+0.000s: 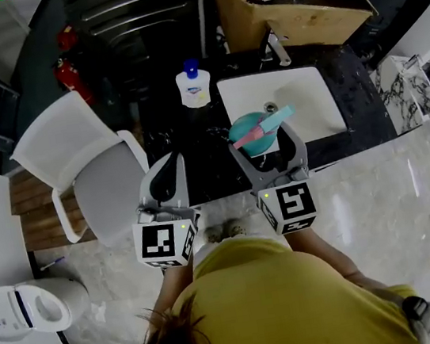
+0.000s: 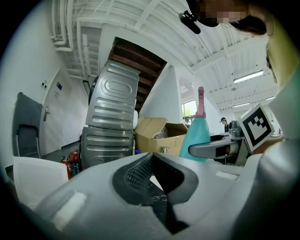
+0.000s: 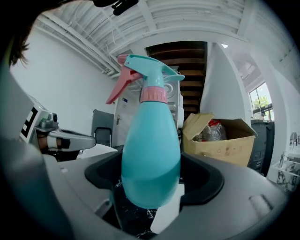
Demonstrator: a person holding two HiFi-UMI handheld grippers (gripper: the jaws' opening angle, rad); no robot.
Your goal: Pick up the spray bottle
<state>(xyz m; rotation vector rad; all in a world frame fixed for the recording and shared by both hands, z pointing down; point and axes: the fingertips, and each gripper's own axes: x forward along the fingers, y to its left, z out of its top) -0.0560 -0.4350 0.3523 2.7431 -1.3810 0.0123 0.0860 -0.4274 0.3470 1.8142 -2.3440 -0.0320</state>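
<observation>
One teal spray bottle (image 3: 151, 154) with a pink collar and trigger stands upright, clamped at its belly in the right tool (image 3: 151, 185), over the dark bench (image 1: 203, 149) beside the white sink (image 1: 314, 108). The left tool (image 2: 151, 161) is closed and empty.

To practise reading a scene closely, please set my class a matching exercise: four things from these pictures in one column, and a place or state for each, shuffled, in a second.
Things
1. spray bottle
2. soap bottle
3. cardboard box
4. left claw

Place or state
A. shut, holding nothing
B. on the dark counter, left of the sink
C. between the jaws of the right claw
D. behind the sink

Pairs: 1-C, 2-B, 3-D, 4-A
</observation>
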